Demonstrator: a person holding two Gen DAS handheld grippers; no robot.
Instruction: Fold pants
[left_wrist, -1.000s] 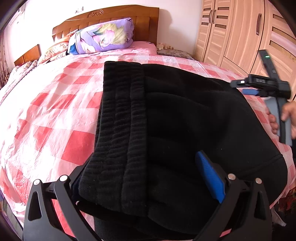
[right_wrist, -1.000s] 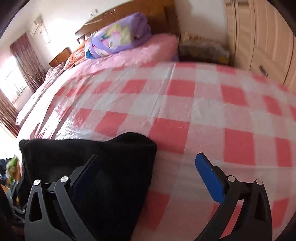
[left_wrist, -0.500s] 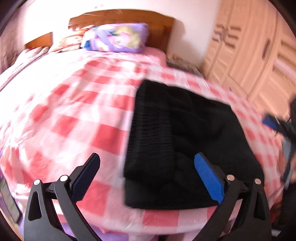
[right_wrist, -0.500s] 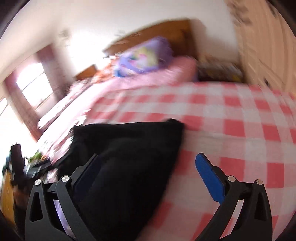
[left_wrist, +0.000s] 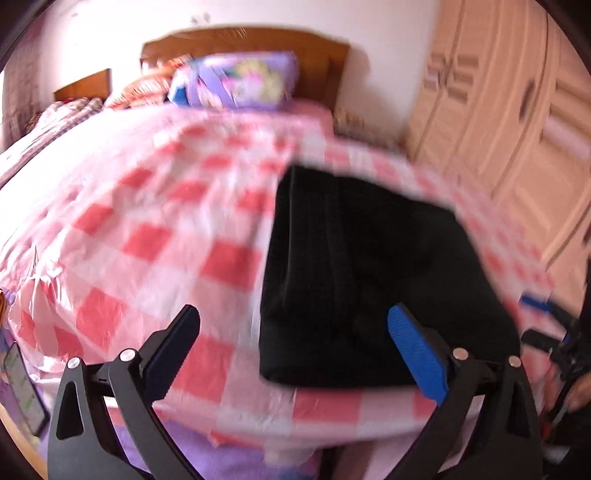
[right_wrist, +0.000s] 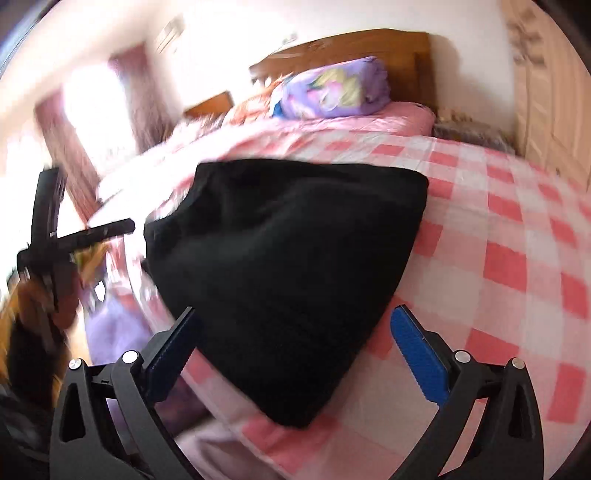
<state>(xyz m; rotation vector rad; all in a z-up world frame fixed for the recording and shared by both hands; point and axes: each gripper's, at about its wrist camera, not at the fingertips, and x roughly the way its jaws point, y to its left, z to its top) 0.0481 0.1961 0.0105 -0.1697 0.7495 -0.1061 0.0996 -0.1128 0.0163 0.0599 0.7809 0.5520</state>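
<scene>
The black pants (left_wrist: 369, 273) lie folded into a compact rectangle near the foot edge of the bed, also seen as a dark block in the right wrist view (right_wrist: 295, 273). My left gripper (left_wrist: 295, 347) hangs open above the bed's edge, clear of the pants and holding nothing. My right gripper (right_wrist: 295, 347) is open too, raised off the cloth with empty space between its blue pads (right_wrist: 417, 354). Both views are blurred by motion.
The bed carries a pink and white checked sheet (left_wrist: 155, 236). A purple pillow (left_wrist: 240, 79) rests against the wooden headboard (left_wrist: 251, 40). A light wooden wardrobe (left_wrist: 517, 122) stands to the right. A phone (left_wrist: 24, 391) lies low at the left.
Both grippers have pulled back and up from the pants. The left one, which had cloth between its fingers a second ago, now stands free and the folded pants lie alone on the sheet.
</scene>
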